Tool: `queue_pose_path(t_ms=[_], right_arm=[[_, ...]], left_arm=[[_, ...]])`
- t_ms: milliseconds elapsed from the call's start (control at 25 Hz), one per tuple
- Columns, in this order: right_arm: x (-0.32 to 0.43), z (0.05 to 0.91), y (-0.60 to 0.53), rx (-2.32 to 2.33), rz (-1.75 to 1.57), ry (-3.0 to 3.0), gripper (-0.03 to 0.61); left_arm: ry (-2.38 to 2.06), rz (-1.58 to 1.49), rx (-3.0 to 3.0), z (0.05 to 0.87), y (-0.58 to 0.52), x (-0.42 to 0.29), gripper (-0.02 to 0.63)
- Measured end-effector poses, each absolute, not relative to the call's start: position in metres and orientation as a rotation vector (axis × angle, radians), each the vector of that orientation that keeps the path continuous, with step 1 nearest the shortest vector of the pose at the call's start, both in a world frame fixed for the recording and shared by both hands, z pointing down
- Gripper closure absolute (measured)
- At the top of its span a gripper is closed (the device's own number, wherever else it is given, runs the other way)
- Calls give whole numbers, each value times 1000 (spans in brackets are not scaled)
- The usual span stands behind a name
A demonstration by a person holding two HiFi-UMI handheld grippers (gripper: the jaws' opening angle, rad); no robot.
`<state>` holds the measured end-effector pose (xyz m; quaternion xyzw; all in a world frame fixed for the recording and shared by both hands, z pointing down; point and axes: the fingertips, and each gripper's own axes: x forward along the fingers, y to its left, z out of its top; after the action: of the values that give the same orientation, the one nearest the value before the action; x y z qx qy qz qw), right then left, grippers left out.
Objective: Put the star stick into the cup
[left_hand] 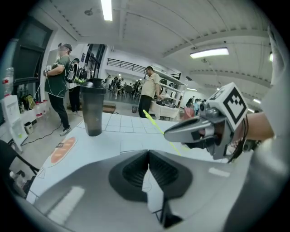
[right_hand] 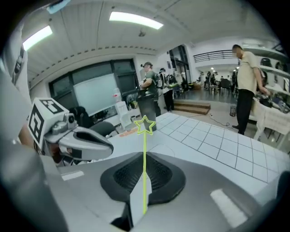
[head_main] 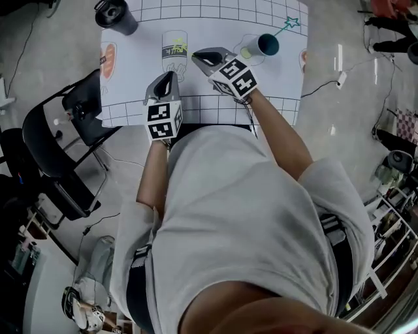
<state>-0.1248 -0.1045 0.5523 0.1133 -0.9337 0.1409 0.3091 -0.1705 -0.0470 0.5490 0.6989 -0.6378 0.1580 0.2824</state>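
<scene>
**Right gripper holds star stick, not in cup yet**

Right gripper (head_main: 201, 57): jaws nearly together, clamped on the thin yellow-green star stick (right_hand: 144, 152). The stick runs along the jaws, and its star end pokes out past the tips. In the head view the gripper sits over the white gridded mat (head_main: 215, 26), tips pointing to the person's left.

Left gripper (head_main: 167, 79): jaws pressed together with nothing between them. It sits just beside the right one, nearer the table's front edge.

Teal cup (head_main: 262, 46) stands on the mat near the right gripper, on its far right side. A teal star stick (head_main: 285, 28) is already leaning out of it. The yellow-green stick points away from this cup.

Dark tumbler (head_main: 117, 16) is at the far left corner, well apart from the teal cup.
</scene>
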Motion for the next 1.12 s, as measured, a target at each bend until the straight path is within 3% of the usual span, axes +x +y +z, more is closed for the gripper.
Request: queue_pose_path(t_ms=[440,800,1120], right_arm=[[-44,458,-153,717,550,-2831,560],[22,385,-193,988,337,-2935,561],[40,374,-220,917,24,-2866,560]], left_arm=[[-1541,457,2113,521,-93,-95,609],[-1479,428,2247,493,-132,-45,609],[-1480,418,2266,483,-147,-22,609]])
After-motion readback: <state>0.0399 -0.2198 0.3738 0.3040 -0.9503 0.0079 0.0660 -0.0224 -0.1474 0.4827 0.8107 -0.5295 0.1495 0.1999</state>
